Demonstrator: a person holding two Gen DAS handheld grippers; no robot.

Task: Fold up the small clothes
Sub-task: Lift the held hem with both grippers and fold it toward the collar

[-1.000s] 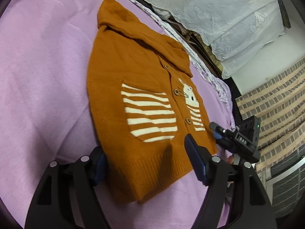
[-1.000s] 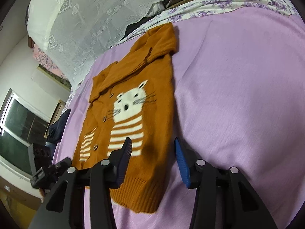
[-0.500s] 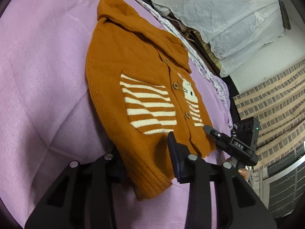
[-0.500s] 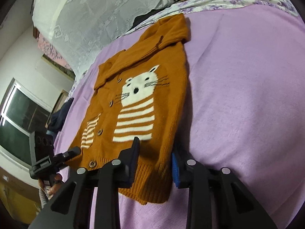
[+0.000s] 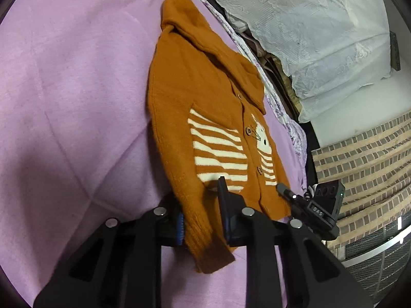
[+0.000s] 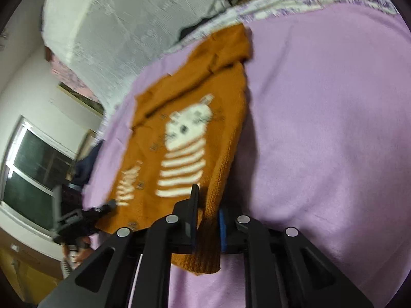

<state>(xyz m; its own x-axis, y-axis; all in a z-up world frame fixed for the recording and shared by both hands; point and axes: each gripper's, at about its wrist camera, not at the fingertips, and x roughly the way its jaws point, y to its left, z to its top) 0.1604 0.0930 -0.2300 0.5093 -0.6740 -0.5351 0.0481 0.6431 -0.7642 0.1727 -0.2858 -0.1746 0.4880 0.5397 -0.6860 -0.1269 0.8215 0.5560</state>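
Note:
A small orange knitted cardigan (image 5: 195,107) with a white cat and cream stripes lies on a purple blanket (image 5: 72,97), collar at the far end. My left gripper (image 5: 200,218) is shut on the cardigan's bottom hem at its left corner. My right gripper (image 6: 208,220) is shut on the hem of the cardigan (image 6: 195,118) at its right corner, and the hem hangs down between the fingers, lifted off the blanket (image 6: 321,128). Each gripper shows at the edge of the other's view: the right one (image 5: 305,205) and the left one (image 6: 82,218).
A white lace cover (image 5: 308,25) drapes over things beyond the blanket's far edge, with a floral sheet (image 6: 308,5) along it. A window (image 6: 30,174) is on the left in the right wrist view. A brown patterned curtain (image 5: 364,159) hangs at the right in the left wrist view.
Both grippers have closed on the cardigan's bottom hem corners and begun lifting it. The right wrist view is now blurred from motion.

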